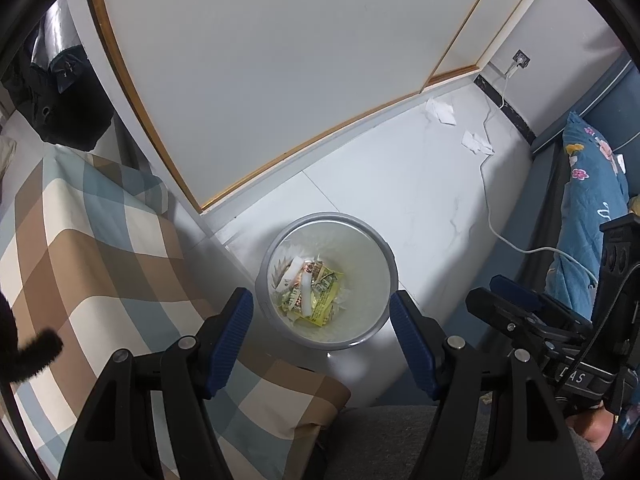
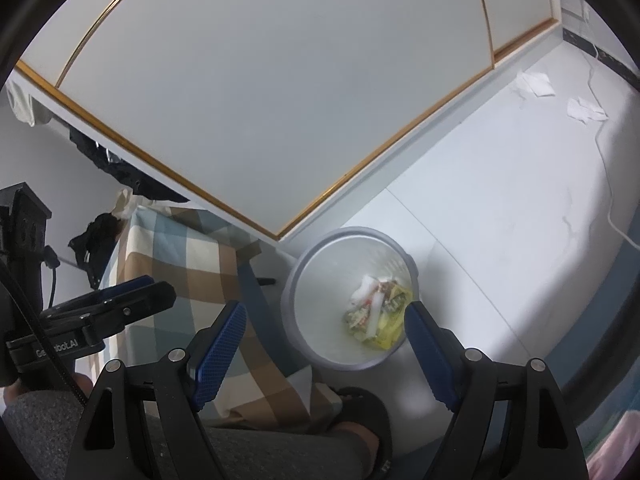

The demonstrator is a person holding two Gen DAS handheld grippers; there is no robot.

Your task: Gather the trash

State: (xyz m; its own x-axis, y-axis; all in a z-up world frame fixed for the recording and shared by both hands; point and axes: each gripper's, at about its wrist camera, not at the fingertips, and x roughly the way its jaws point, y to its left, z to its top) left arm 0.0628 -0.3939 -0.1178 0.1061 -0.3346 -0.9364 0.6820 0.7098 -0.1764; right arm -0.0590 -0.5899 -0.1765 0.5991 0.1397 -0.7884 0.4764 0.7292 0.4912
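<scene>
A round grey trash bin (image 1: 276, 240) stands on the white floor and holds wrappers and paper scraps (image 1: 310, 292). My left gripper (image 1: 322, 316) is open and empty, held above the bin. My right gripper (image 2: 324, 328) is open and empty, also above the bin (image 2: 304, 256), with the trash (image 2: 376, 316) showing inside. Two crumpled white tissues (image 1: 442, 112) (image 1: 476, 142) lie on the floor far off near the wall; they also show in the right wrist view (image 2: 536, 84) (image 2: 586, 110).
A plaid-covered bed (image 1: 80, 232) is at the left, a floral blue bedcover (image 1: 588, 184) at the right. A white cable (image 1: 492, 200) runs across the floor to a wall socket. A white wardrobe door (image 1: 260, 60) fills the back. My sandalled foot (image 2: 360, 420) stands near the bin.
</scene>
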